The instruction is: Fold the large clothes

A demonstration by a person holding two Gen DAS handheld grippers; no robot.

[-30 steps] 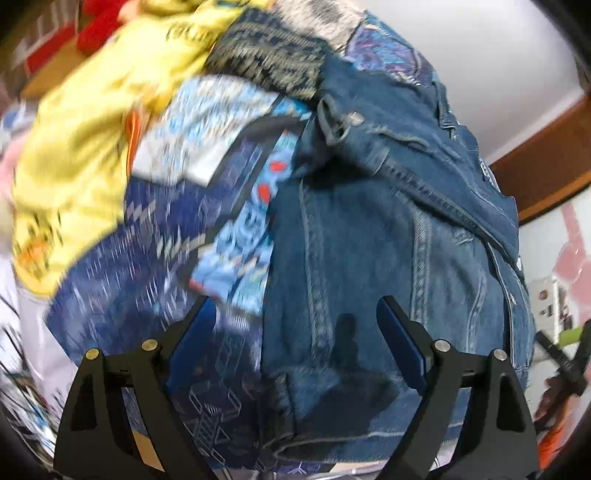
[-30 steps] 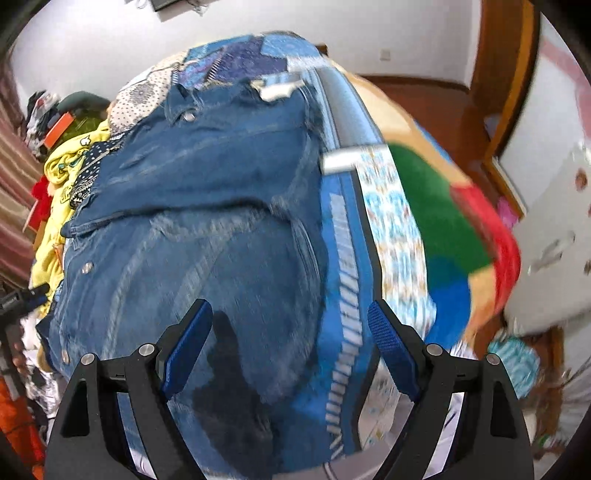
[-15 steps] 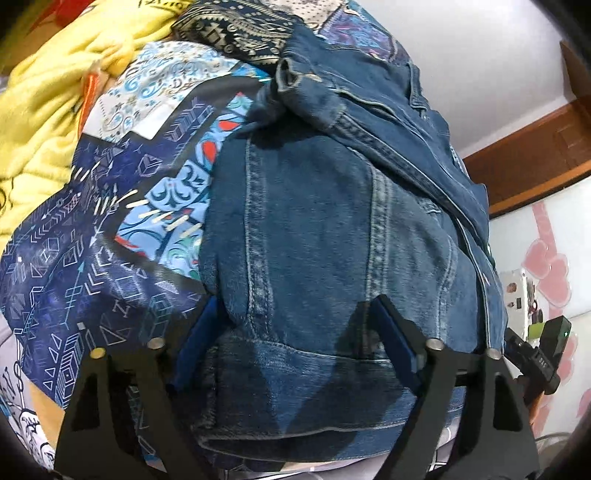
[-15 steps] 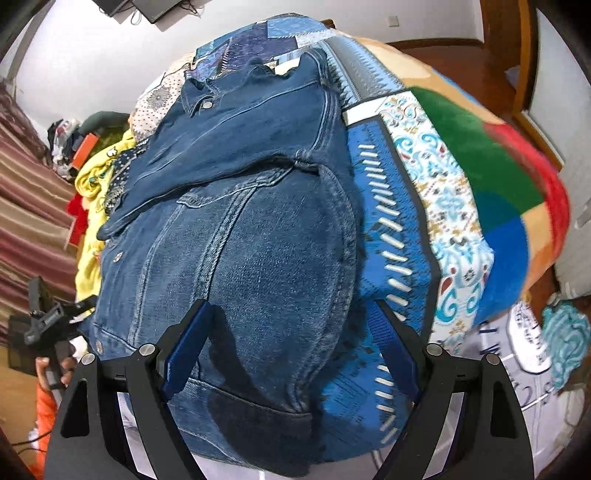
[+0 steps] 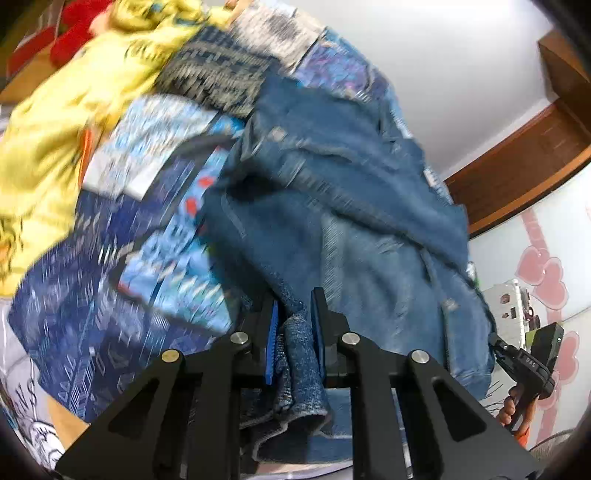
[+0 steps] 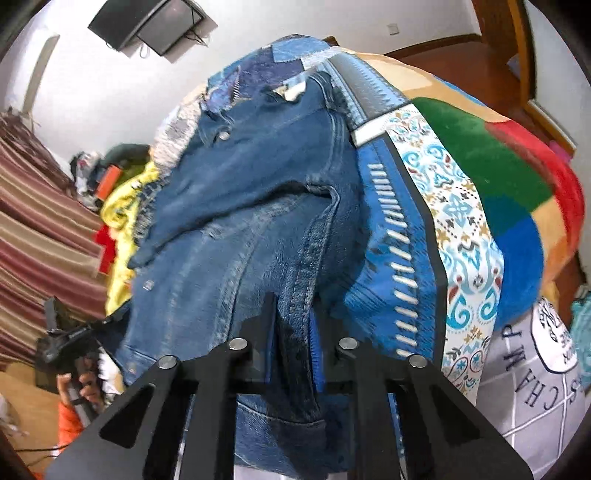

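Observation:
A blue denim jacket (image 5: 351, 229) lies on a bed with its sleeves folded across it. My left gripper (image 5: 293, 317) is shut on the jacket's near hem at its left corner, and bunched denim hangs between the blue pads. In the right wrist view the same jacket (image 6: 240, 229) fills the middle. My right gripper (image 6: 293, 317) is shut on the hem at the jacket's right corner, where a ridge of denim rises into the jaws. The hem edge under both grippers is partly hidden by the black fingers.
The bed has a blue patterned patchwork cover (image 5: 110, 280) and a green, red and blue blanket (image 6: 509, 177) at the right. A yellow garment (image 5: 48, 140) is piled at the left. A striped curtain (image 6: 33, 236) and a wall monitor (image 6: 147, 26) stand beyond.
Both grippers were open over the jacket's near hem. They have closed on the denim at the two corners, and the cloth now bunches up between the pads.

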